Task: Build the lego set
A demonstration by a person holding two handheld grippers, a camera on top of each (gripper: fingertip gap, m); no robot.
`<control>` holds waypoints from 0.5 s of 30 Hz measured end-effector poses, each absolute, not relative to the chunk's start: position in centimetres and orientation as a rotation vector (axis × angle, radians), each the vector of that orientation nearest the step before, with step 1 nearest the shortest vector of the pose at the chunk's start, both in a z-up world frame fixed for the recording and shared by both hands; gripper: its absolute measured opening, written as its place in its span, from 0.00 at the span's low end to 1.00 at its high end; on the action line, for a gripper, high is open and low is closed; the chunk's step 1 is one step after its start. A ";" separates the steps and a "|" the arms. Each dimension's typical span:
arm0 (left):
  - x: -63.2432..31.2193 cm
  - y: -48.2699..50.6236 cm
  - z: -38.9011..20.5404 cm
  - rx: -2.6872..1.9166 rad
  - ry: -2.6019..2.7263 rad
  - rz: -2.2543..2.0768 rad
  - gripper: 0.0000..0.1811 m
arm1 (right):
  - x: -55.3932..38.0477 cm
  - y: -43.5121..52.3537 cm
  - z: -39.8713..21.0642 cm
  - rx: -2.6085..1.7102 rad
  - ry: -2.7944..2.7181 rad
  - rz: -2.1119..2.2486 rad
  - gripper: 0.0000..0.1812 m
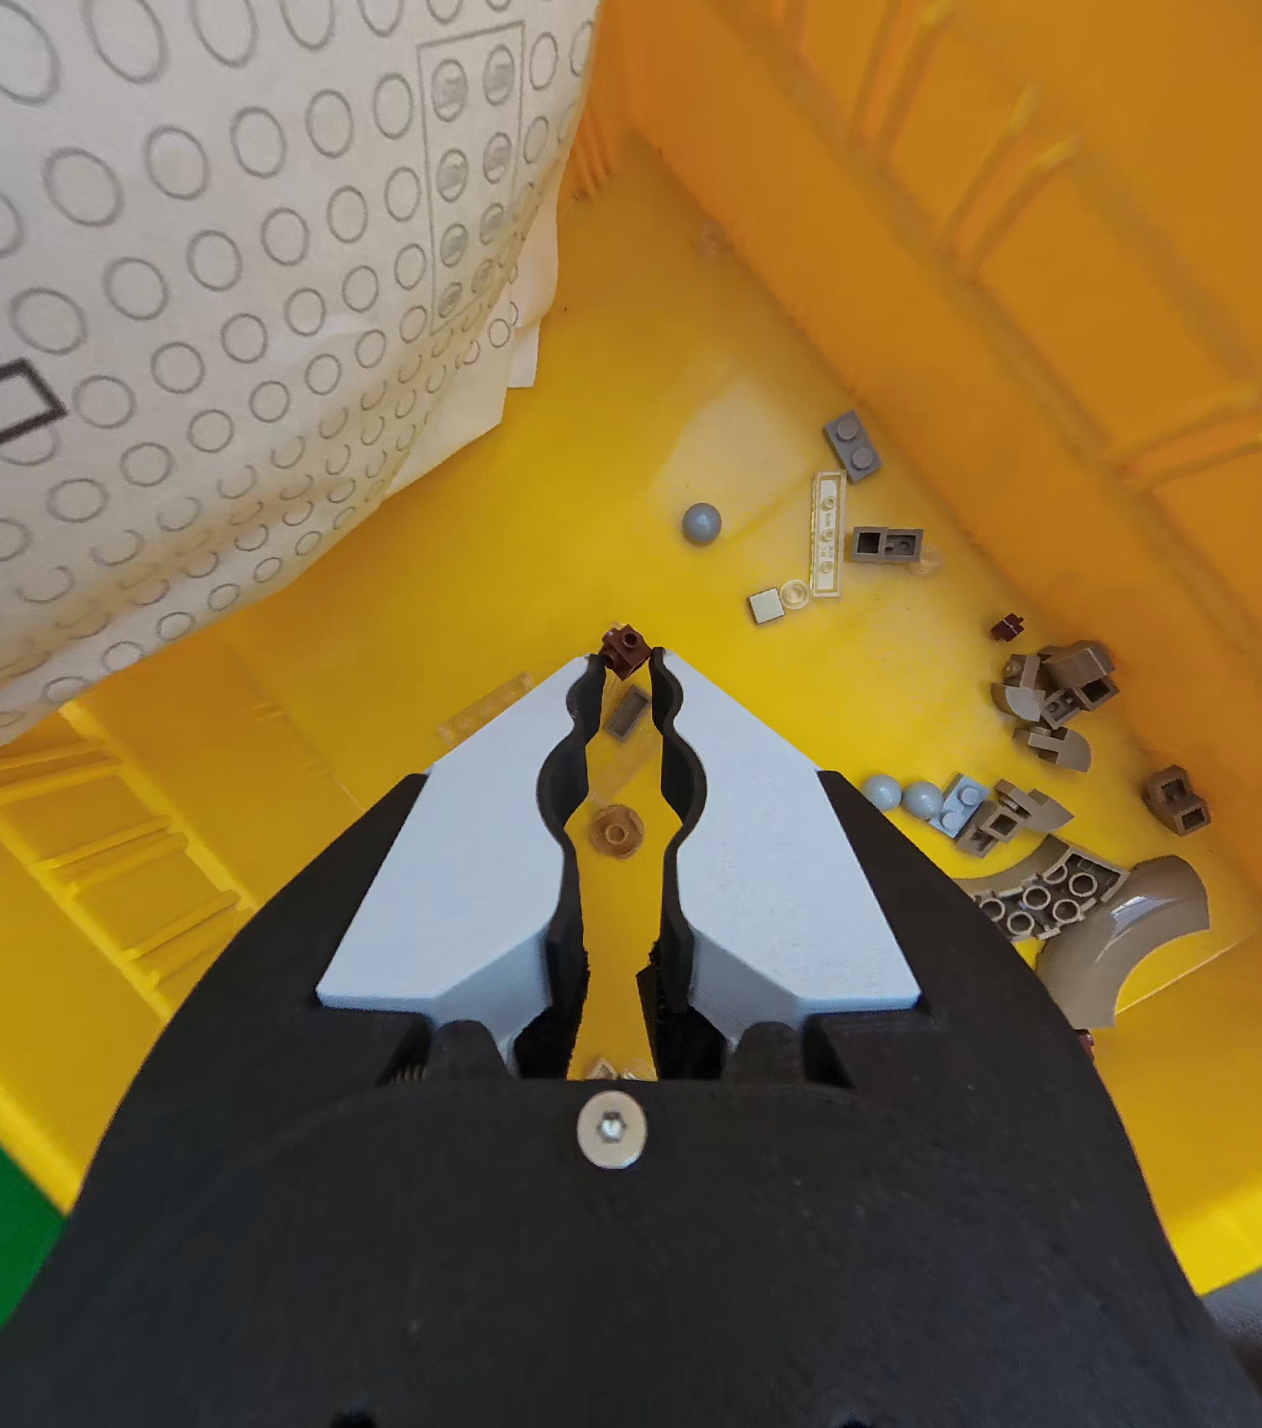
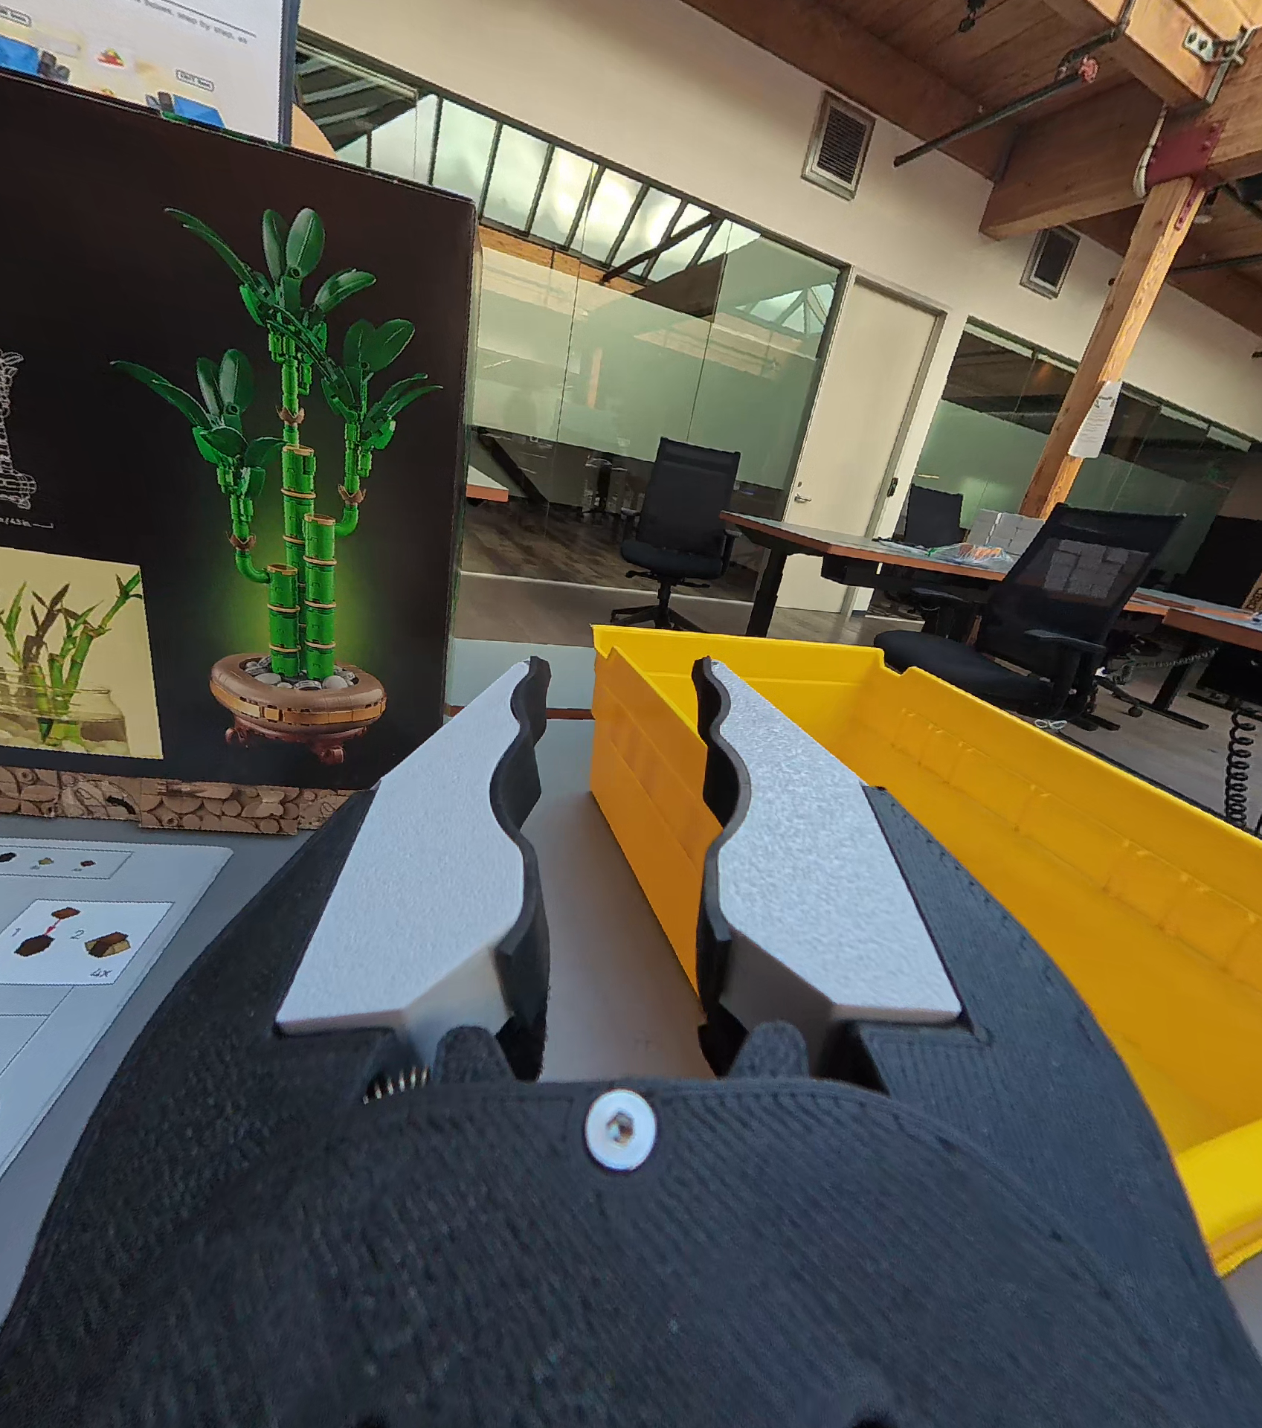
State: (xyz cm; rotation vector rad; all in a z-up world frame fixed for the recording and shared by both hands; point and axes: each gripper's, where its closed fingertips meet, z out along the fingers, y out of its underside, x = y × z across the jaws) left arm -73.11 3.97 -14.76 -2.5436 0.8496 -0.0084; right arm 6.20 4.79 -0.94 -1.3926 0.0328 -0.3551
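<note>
Left wrist view: brown brick (image 1: 626, 646) btwn left claw (image 1: 627, 661) tips.

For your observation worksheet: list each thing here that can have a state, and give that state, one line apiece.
Left gripper: shut on a small brown brick.
Brown brick: pinched at the fingertips, over the bin floor.
Right gripper: open, empty.
Yellow bin: open-topped, on the table.
Set box: upright.
Instructions: lying open, flat.
</note>
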 end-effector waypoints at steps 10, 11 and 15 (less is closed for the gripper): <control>-58.2 -2.6 8.6 -1.781 0.871 -0.216 0.06 | 4.5 5.4 -1.0 -1.407 -0.038 -0.301 0.21; -53.0 -5.2 9.7 -1.668 0.996 -0.343 0.06 | 4.2 5.6 -1.0 -1.409 -0.051 -0.286 0.21; -33.9 -14.1 4.7 -1.453 1.455 -0.725 0.06 | 3.7 5.9 -0.7 -1.411 -0.058 -0.215 0.21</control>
